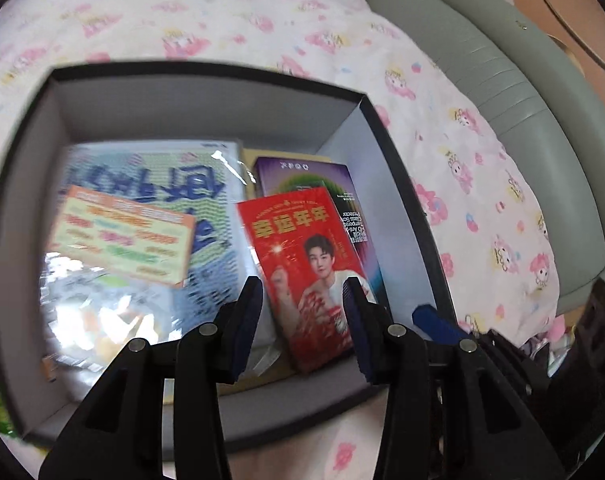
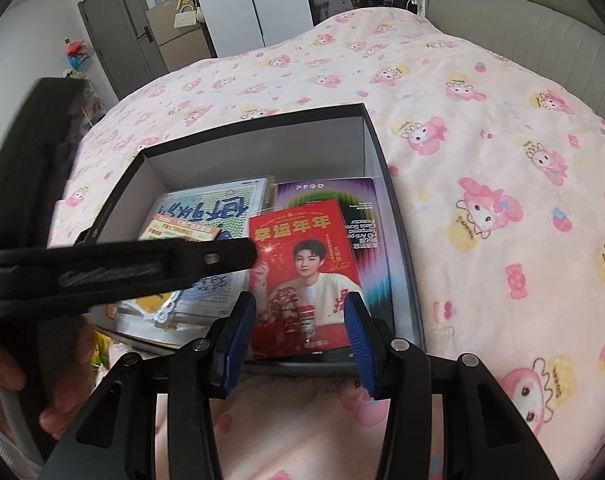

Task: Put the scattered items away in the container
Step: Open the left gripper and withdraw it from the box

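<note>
A rectangular cardboard box (image 2: 262, 128), dark outside and pale grey inside, sits open on the bed's fleecy pink cartoon-print blanket (image 2: 482, 128). In it lie four flat things: a glossy red card (image 2: 302, 268) with its long side running away from the cameras, over a purple packet (image 2: 366, 216); beside them a plastic-wrapped dotted sheet (image 1: 150, 184) under an orange-edged card (image 1: 122, 236). The left gripper (image 1: 302, 292) and right gripper (image 2: 300, 308) hover above the box, jaws parted and gripping nothing.
</note>
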`<action>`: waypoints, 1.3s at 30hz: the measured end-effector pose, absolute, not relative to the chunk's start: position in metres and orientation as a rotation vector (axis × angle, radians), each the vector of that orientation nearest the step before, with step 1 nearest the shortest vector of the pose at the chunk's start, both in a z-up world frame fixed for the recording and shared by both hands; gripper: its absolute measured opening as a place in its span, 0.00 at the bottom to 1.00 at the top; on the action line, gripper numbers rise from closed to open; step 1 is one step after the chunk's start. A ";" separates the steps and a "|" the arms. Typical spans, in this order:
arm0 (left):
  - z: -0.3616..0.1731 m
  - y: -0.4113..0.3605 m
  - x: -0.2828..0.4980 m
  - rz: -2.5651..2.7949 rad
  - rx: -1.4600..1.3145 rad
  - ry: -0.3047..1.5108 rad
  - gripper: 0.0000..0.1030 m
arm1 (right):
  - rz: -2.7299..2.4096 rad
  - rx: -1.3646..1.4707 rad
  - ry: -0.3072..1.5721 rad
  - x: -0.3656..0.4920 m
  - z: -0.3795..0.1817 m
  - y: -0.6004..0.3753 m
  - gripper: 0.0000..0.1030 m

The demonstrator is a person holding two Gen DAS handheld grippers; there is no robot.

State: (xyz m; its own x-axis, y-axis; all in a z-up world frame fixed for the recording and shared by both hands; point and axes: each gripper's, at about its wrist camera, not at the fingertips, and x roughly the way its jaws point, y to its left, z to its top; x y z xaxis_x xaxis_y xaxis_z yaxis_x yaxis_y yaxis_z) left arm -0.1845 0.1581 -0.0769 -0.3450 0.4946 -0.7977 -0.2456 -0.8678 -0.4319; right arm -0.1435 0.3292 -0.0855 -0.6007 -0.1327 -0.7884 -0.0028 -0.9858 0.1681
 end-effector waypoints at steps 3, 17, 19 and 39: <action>-0.058 0.144 -0.162 2.284 -1.400 -0.285 0.41 | -2.749 1.350 -0.264 -0.137 -0.077 0.325 0.40; -0.024 0.124 -0.116 2.420 -1.272 -0.232 0.44 | -2.743 1.231 -0.255 -0.082 -0.039 0.273 0.41; -0.020 0.115 -0.105 2.443 -1.261 -0.224 0.44 | -2.733 1.214 -0.230 -0.074 -0.036 0.262 0.41; -0.018 0.039 -0.024 2.588 -1.215 -0.245 0.45 | -2.662 1.155 -0.109 -0.026 -0.028 0.190 0.41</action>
State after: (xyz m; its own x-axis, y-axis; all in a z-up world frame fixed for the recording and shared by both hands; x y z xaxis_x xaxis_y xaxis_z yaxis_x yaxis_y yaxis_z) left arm -0.0240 0.0386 -0.0181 -0.6110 0.3136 -0.7269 -0.1715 -0.9488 -0.2651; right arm -0.0264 0.1896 -0.0283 -0.6599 -0.2448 -0.7104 0.1861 -0.9692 0.1611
